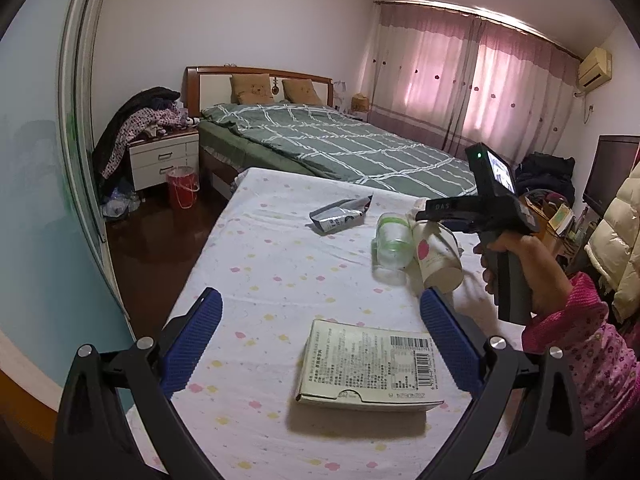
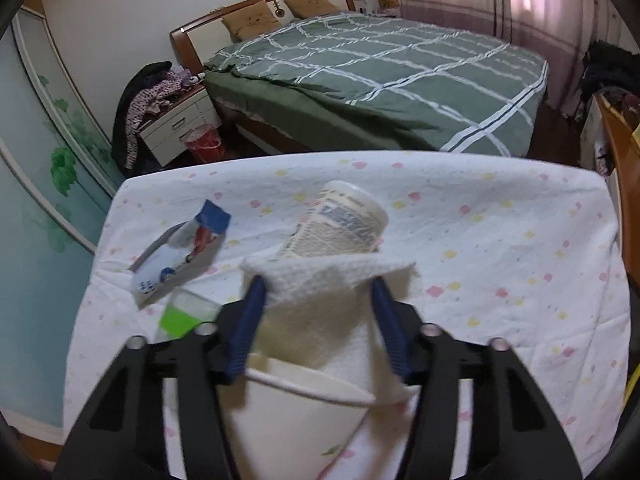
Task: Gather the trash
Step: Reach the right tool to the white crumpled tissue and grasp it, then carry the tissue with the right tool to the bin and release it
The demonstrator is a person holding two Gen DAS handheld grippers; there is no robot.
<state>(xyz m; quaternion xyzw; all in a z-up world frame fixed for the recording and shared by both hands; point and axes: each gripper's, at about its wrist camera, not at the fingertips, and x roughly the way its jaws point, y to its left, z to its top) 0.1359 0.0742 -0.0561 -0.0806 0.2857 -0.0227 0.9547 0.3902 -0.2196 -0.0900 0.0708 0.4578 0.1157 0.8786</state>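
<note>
On a flower-print tablecloth [image 1: 280, 272] lie a flat printed carton [image 1: 368, 364], a torn foil wrapper [image 1: 340, 218], a clear plastic cup with green bands [image 1: 394, 246] and a paper cup [image 1: 436, 254]. My left gripper [image 1: 320, 320] is open and empty, its blue pads either side of the carton's far end. My right gripper [image 2: 318, 300] is closed on a white paper towel [image 2: 320, 308] that sits in the paper cup [image 2: 296, 420]. In the right wrist view a printed cylindrical container [image 2: 340, 224], the wrapper [image 2: 180, 252] and the clear cup [image 2: 184, 314] lie beyond.
A bed with a green checked quilt [image 1: 340, 144] stands past the table. A white nightstand [image 1: 164, 160] piled with clothes and a red bin [image 1: 183, 186] sit at its left. A mirrored wardrobe door [image 1: 48, 200] runs along the left. A desk with clutter [image 1: 556, 216] is at right.
</note>
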